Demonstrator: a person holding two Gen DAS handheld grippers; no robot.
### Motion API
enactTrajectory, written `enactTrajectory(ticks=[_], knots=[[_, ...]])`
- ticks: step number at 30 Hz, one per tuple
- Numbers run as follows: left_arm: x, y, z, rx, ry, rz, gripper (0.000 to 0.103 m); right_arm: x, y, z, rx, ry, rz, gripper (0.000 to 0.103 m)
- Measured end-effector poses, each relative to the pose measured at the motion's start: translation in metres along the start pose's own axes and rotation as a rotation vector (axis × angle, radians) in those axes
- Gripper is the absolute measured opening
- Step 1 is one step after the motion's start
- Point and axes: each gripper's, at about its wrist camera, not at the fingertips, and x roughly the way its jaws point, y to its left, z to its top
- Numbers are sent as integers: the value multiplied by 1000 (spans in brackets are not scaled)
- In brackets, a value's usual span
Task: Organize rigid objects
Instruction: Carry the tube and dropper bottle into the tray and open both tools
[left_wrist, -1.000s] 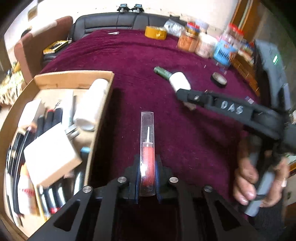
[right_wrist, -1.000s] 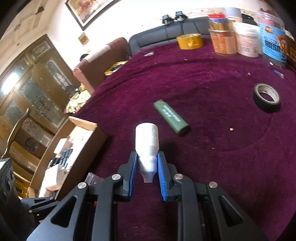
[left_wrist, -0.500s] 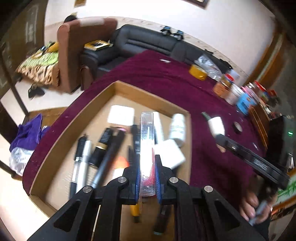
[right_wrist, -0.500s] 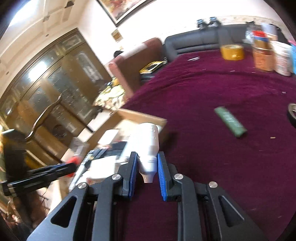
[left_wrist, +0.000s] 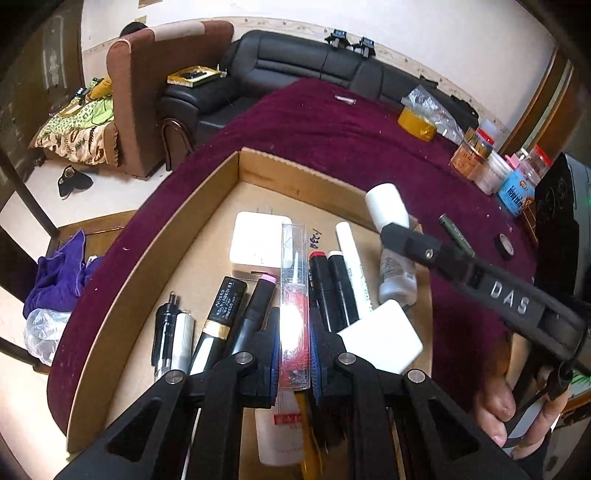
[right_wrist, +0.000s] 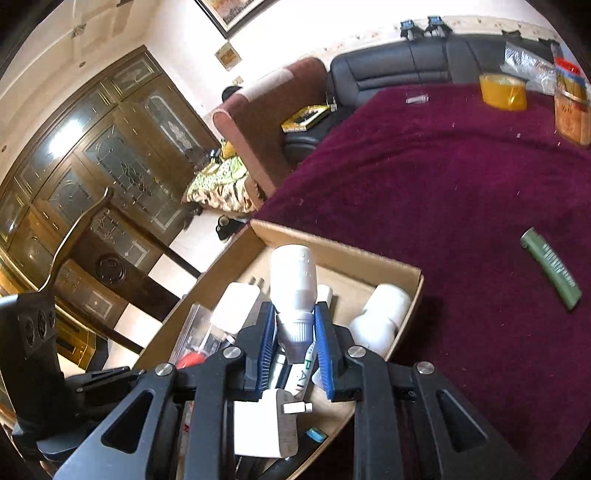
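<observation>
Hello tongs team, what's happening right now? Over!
Left tongs shut on clear tube, over the cardboard box. Right tongs shut on white bottle, also over the box. Box crowded with pens and chargers; green lighter left on cloth.

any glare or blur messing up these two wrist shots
Left wrist: glare whites out the middle of the clear plastic case held by the left gripper; fisheye bends the cardboard box wall. Right wrist: sharp near the white bottle, cabinet glass reflects light.
</observation>
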Motion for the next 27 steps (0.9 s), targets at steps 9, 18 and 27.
enactTrajectory(ticks=[9,18,27], knots=[[16,-15,9,100,38,26,13,11,7,-5,-57,22,-38,21],[19,-17,4,138,43,36,14,18,15,-12,-103,28,-70,22],[14,-24,-1,185,9,109,46,7,13,-11,-60,-23,14,60]])
